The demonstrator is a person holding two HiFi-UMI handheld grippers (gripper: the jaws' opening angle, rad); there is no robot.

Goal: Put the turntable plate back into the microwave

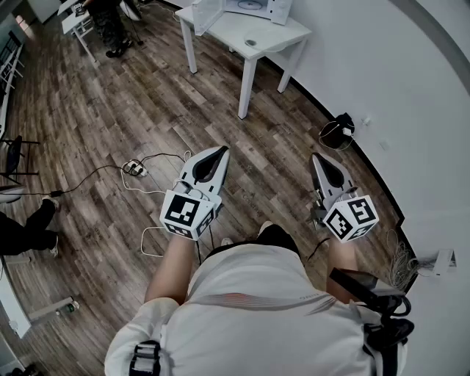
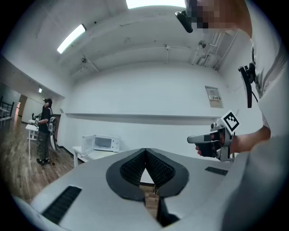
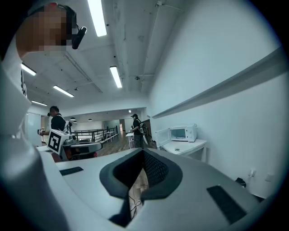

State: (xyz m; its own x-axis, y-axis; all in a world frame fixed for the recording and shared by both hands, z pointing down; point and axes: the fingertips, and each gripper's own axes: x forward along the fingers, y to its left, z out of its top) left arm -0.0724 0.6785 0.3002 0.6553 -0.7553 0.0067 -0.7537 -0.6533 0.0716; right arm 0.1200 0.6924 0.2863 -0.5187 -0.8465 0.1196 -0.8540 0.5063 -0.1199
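Observation:
The white microwave [image 1: 258, 7] stands far ahead on a white table [image 1: 275, 33], its door [image 1: 206, 15] swung open. A small, flat round thing [image 1: 251, 42] lies on the tabletop in front of it; I cannot make out whether it is the turntable plate. Both grippers are held level at waist height over the floor, well short of the table. My left gripper [image 1: 219, 150] has its jaws together with nothing between them. So does my right gripper [image 1: 316, 157]. The microwave [image 2: 106, 143] is small in the left gripper view; in the right gripper view the microwave [image 3: 183, 133] stands above the round thing [image 3: 177, 150].
A power strip with loose cables [image 1: 134, 169] lies on the wooden floor ahead to the left. A coiled cable [image 1: 336, 134] sits by the white wall on the right. Another person [image 1: 110, 26] stands at a second table far back. A leg [image 1: 29, 224] shows at the left edge.

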